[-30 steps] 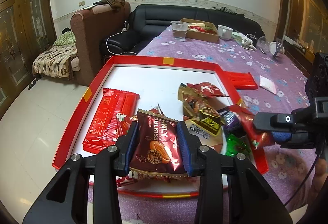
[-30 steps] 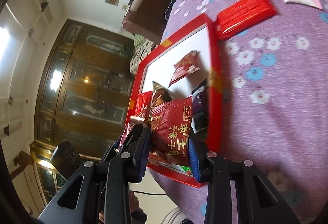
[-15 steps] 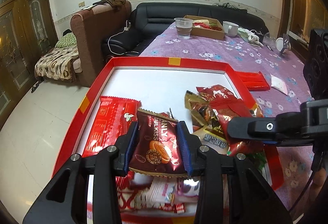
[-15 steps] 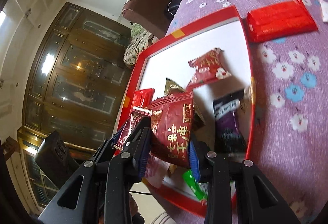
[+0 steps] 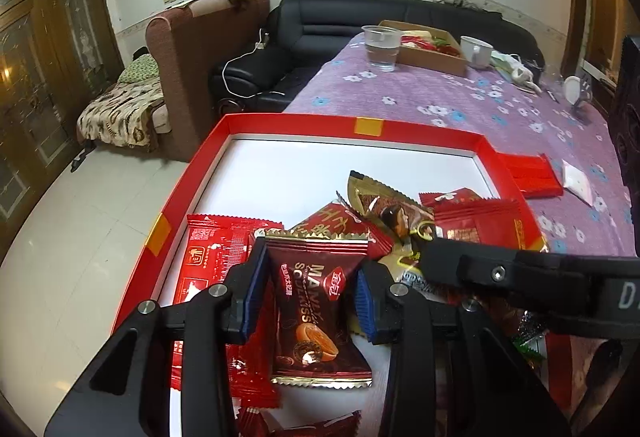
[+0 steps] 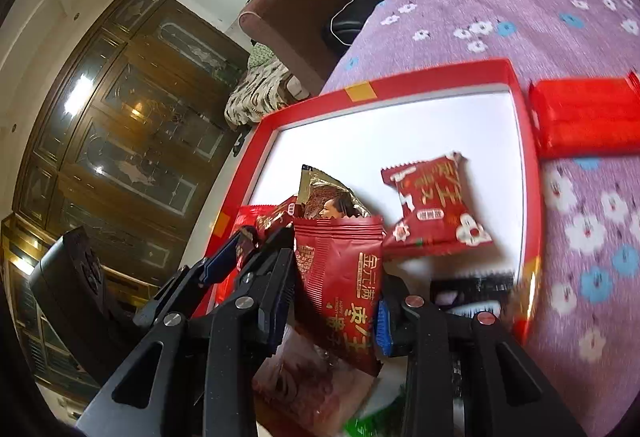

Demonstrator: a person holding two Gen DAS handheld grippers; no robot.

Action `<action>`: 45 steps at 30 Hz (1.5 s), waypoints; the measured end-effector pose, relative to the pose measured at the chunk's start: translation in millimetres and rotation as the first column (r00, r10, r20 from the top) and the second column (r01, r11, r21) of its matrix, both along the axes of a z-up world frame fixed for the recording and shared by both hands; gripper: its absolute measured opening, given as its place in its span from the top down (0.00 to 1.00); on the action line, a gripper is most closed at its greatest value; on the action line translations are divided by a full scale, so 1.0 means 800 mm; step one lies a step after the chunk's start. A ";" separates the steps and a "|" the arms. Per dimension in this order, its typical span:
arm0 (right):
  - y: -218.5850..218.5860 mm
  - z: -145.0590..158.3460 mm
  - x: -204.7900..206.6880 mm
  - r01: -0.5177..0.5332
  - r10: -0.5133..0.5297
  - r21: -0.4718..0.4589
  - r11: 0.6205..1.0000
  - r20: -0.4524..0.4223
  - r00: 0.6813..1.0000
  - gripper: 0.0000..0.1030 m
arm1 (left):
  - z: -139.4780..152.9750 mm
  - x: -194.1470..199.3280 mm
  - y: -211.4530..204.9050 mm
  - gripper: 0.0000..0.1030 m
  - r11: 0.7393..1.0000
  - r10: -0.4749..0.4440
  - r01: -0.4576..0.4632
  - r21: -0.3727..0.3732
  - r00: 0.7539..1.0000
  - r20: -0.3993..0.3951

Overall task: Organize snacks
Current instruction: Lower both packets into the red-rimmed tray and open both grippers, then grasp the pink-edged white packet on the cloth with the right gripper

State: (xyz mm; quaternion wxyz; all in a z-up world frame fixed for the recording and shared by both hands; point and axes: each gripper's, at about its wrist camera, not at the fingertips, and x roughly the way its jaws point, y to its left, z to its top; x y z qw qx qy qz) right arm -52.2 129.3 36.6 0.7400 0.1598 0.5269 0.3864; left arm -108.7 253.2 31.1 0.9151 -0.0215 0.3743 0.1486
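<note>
your left gripper (image 5: 308, 297) is easing apart around the brown chocolate packet (image 5: 316, 311), low over the red tray (image 5: 296, 123) near its left rim. your right gripper (image 6: 336, 297) clamps a red snack packet (image 6: 344, 281) by the snack pile; the tray's far white half lies bare.

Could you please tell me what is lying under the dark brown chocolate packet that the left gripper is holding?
Under the chocolate packet lie a long red packet, partly covered, and the white floor of the red tray. Whatever sits directly beneath its middle is hidden.
</note>
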 end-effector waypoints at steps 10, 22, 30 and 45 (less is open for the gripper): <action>-0.006 0.029 -0.009 -0.015 0.014 0.007 1.000 0.155 0.988 0.53 | 0.008 -0.018 -0.002 0.36 0.999 0.047 -0.047 0.006 0.999 0.009; -0.161 0.061 -0.006 0.199 -0.219 0.120 0.973 0.189 0.957 0.41 | 0.023 -0.043 -0.043 0.24 0.999 0.004 -0.006 0.042 0.999 0.046; -0.273 0.024 0.013 0.372 -0.400 0.178 0.911 0.160 0.903 0.33 | 0.023 -0.060 -0.090 0.22 0.990 -0.076 0.063 0.128 0.992 0.099; -0.310 -0.017 0.032 0.478 -0.485 0.196 0.856 -0.010 0.874 0.31 | 0.009 -0.090 -0.196 0.20 0.919 -0.349 0.300 0.256 0.922 0.170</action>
